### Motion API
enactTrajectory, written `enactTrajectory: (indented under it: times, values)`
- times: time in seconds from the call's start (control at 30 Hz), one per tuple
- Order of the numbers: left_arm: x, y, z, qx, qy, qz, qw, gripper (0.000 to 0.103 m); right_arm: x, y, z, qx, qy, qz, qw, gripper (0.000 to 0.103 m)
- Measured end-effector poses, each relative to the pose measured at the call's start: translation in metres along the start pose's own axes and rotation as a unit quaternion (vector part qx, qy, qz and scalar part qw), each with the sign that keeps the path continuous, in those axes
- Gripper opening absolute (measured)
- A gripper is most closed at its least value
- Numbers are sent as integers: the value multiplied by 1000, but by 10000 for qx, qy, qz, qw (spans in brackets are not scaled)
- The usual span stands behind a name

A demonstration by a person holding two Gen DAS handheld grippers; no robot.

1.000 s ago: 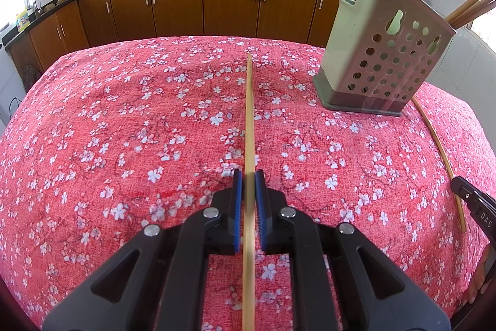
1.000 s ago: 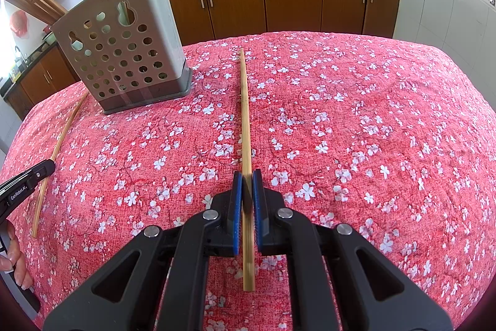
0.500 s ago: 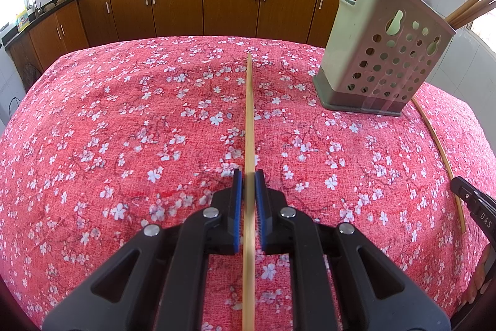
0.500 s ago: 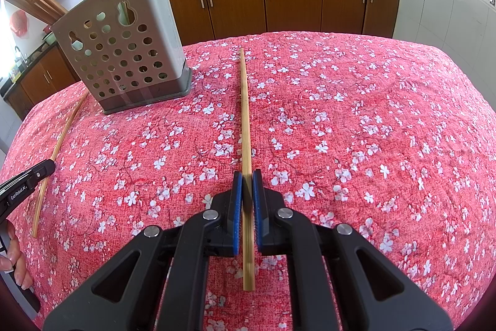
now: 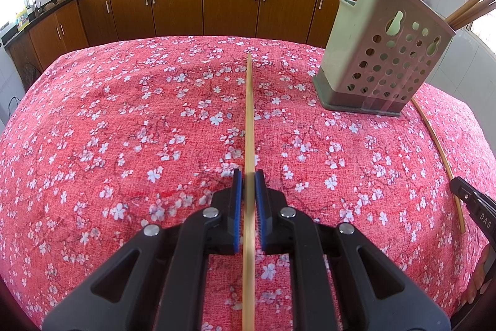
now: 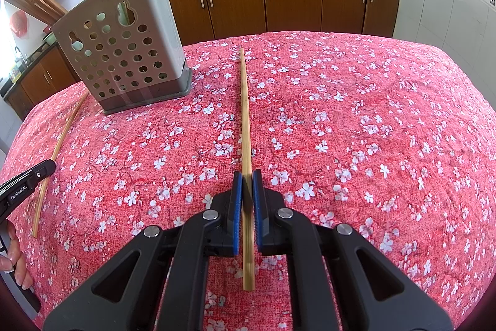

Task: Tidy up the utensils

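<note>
My left gripper [image 5: 248,180] is shut on a bamboo chopstick [image 5: 249,114] that points straight ahead over the red floral tablecloth. My right gripper [image 6: 247,179] is shut on another bamboo chopstick [image 6: 245,114], also pointing ahead. A grey perforated utensil holder [image 5: 378,58] stands at the right in the left wrist view and at the left in the right wrist view [image 6: 124,51], with several wooden utensils sticking out of it. A loose chopstick [image 5: 440,157] lies on the cloth beside the holder; it also shows in the right wrist view [image 6: 59,151].
The table [image 5: 108,129] is covered by a red cloth with white blossoms. Brown kitchen cabinets [image 5: 229,2] with woks on the counter run behind it. The other gripper's tip shows at each view's edge [image 5: 474,207] [image 6: 24,188].
</note>
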State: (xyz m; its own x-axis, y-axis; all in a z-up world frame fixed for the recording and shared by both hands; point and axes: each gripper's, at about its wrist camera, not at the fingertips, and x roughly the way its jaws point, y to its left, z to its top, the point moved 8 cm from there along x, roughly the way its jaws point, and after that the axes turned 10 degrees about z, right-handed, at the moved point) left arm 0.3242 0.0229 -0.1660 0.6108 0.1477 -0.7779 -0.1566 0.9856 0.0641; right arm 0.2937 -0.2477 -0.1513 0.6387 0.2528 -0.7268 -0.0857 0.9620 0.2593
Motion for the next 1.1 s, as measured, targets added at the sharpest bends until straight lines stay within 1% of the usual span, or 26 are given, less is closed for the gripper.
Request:
enactTrajectory:
  times: [0.07, 0.17, 0.33, 0.4, 0.53, 0.63, 0.77, 0.87, 0.97, 1.1]
  values:
    - [0, -1, 0, 38, -6, 25, 10000, 12, 0, 0, 0, 12, -3, 11, 10000, 8]
    - [-4, -3, -5, 289, -41, 150, 9995, 12, -3, -1, -3, 13, -4, 14, 10000, 8]
    - [-10, -1, -15, 345, -27, 118, 9993, 13, -11, 0, -11, -17, 5, 61, 10000, 8]
    - [-11, -3, -18, 407, -46, 116, 9991, 10, -13, 0, -12, -28, 5, 76, 10000, 8]
    - [-19, -2, -19, 477, -47, 113, 9988, 9, -22, 1, -12, -177, -65, -92, 9998, 8]
    - [-39, -1, -11, 470, -292, 76, 9984, 8, -44, 2, -1, -253, -410, -116, 9988, 8]
    - [-72, 0, 11, 376, -739, -61, 9965, 8, -79, 8, 24, -430, -951, -155, 9944, 8]
    - [-99, 1, 30, 261, -1085, -173, 9936, 8, -100, 13, 42, -531, -1296, -149, 9900, 8]
    - [-123, -1, 49, 124, -1378, -275, 9900, 8, -112, 18, 54, -550, -1475, -104, 9875, 8]
    - [-145, 4, 62, 45, -1565, -430, 9867, 8, -121, 25, 66, -611, -1620, -64, 9849, 8]
